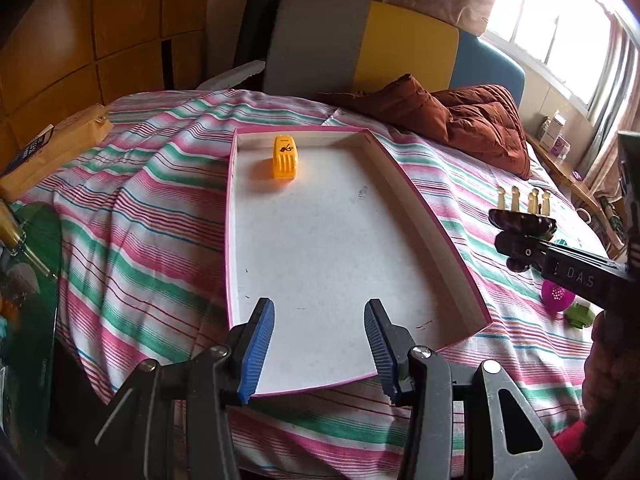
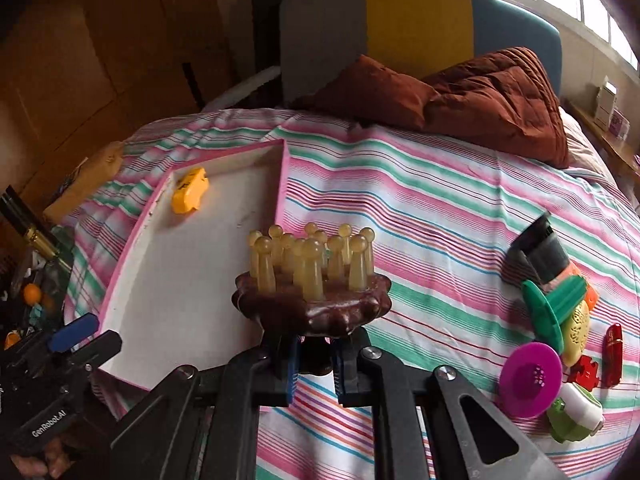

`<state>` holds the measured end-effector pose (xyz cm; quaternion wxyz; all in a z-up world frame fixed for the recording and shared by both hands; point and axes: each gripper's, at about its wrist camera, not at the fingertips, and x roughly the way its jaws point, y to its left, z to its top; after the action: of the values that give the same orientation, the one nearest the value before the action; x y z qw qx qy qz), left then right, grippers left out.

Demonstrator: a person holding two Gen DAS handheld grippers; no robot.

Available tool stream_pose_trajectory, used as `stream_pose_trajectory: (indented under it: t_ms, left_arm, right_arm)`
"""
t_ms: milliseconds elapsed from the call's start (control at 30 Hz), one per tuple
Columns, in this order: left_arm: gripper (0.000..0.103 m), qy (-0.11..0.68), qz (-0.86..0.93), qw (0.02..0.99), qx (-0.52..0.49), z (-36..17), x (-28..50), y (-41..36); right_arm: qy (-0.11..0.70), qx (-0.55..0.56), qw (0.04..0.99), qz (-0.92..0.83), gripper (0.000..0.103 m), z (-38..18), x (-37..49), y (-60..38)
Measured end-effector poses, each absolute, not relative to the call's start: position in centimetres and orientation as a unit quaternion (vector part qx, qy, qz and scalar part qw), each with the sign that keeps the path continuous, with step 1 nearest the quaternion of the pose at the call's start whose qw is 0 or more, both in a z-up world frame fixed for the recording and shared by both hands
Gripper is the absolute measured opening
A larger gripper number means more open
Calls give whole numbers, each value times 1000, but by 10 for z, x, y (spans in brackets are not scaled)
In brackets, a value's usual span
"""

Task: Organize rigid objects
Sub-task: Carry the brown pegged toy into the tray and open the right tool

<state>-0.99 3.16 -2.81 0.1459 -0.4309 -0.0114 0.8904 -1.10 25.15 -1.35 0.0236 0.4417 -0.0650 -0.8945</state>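
A shallow white tray with a pink rim [image 1: 404, 184] lies on the striped bedspread, and a yellow ribbed plastic piece [image 1: 285, 158] rests in its far left corner. My left gripper [image 1: 319, 320] hovers over the tray's near edge, its blue pads apart with nothing pinched. My right gripper [image 2: 314, 364] is shut on the stem of a dark brown massage brush [image 2: 316, 308] with amber pegs pointing up. It holds the brush above the bed, just right of the tray [image 2: 280, 184]. The left wrist view shows the brush [image 1: 524, 224] at the right edge.
A heap of small items lies right of the tray: a purple strainer [image 2: 530, 378], a green piece [image 2: 554, 304], a black cylinder [image 2: 538, 248], a red piece [image 2: 613, 354]. A brown quilt [image 2: 492, 100] sits at the headboard. A glass-topped table [image 1: 28, 280] stands to the left.
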Motion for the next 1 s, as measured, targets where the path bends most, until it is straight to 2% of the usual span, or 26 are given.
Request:
stream_pose_trajectory:
  t_ms: [333, 833, 1000]
  left_arm:
    - [51, -20, 892, 134, -432, -31, -10, 19]
    - [56, -36, 891, 109, -440, -38, -16, -2]
    - [56, -43, 891, 96, -442, -40, -18, -9]
  right_arm:
    - [-44, 456, 84, -885, 12, -18, -27, 201]
    - [-59, 498, 131, -855, 12, -41, -97, 147]
    - [-70, 512, 142, -845, 20, -49, -117, 135]
